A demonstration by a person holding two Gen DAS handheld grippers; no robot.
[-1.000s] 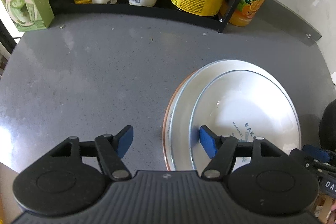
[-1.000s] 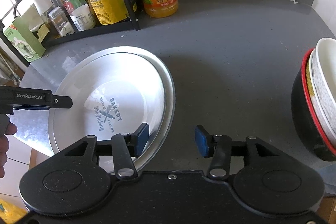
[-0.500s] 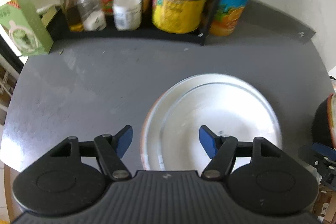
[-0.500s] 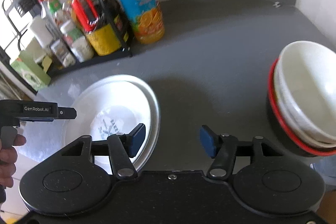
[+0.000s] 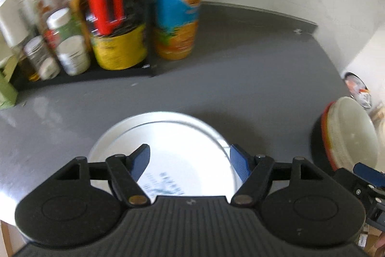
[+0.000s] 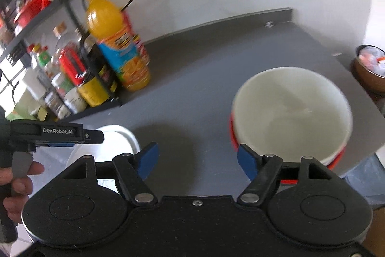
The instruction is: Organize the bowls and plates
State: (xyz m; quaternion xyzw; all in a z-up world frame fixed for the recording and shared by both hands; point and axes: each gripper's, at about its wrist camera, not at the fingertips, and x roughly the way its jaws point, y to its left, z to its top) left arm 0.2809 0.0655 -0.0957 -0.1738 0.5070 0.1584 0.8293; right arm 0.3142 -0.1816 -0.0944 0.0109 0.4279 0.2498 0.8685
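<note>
A stack of white plates [image 5: 173, 136] lies on the grey counter [image 5: 240, 78], just ahead of my left gripper [image 5: 190, 161], which is open and holds nothing. In the right wrist view only an edge of the plates [image 6: 120, 136] shows, behind the left gripper's body [image 6: 55, 134]. Nested bowls [image 6: 291, 110], white inside a red-rimmed black one, stand at the counter's right side. My right gripper [image 6: 197, 161] is open above the counter, its right finger close to the bowls' near rim. The same bowls [image 5: 349, 134] appear at the right edge of the left wrist view.
A black rack [image 5: 79, 74] of sauce bottles and jars stands at the back left, with an orange juice bottle [image 5: 178, 6] beside it. A brown bowl [image 6: 370, 69] with scraps sits beyond the counter's right edge. A person's hand [image 6: 16, 184] holds the left gripper.
Both grippers have pulled back and lifted, tilting up. The left view now shows more of the rack and the bowls; the right view has swung right from the plates to the bowls.
</note>
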